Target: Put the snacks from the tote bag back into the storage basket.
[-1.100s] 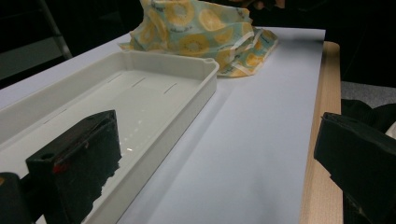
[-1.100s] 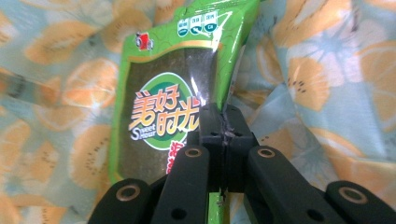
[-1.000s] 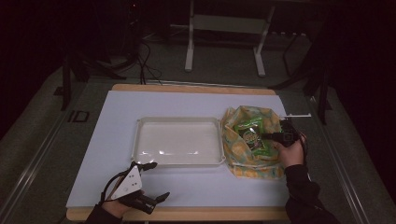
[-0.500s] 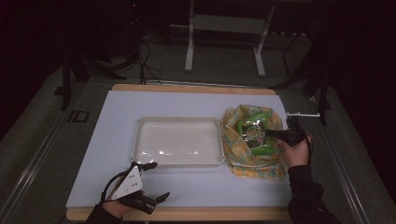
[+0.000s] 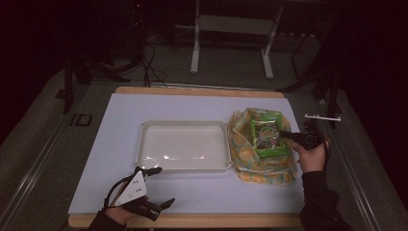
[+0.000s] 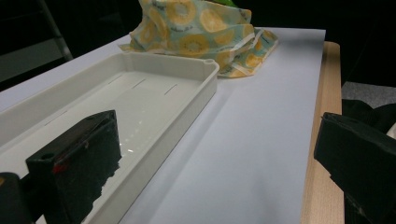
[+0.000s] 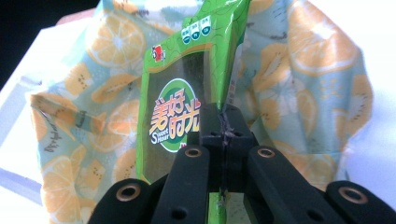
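Observation:
A green snack packet (image 5: 268,136) (image 7: 187,93) hangs just above an open orange-print cloth bag (image 5: 260,163) (image 7: 308,70) at the table's right. My right gripper (image 5: 285,134) (image 7: 224,122) is shut on the packet's edge, its jaws pressed together over the foil. At the middle of the table lies a shallow white tray (image 5: 184,166) (image 6: 196,70), with nothing in it. My left gripper (image 5: 156,185) (image 6: 215,158) rests open near the front left edge, beside the tray's near corner, nothing between its jaws.
A pale sheet (image 5: 120,125) covers the wooden table top (image 5: 192,90), whose wood shows along the front and back edges. Beyond the table stand a metal frame (image 5: 231,29) and cables on a dark floor.
The right hand has lifted the green packet a little out of the cloth bag, and more of it shows. The left gripper has stayed where it was.

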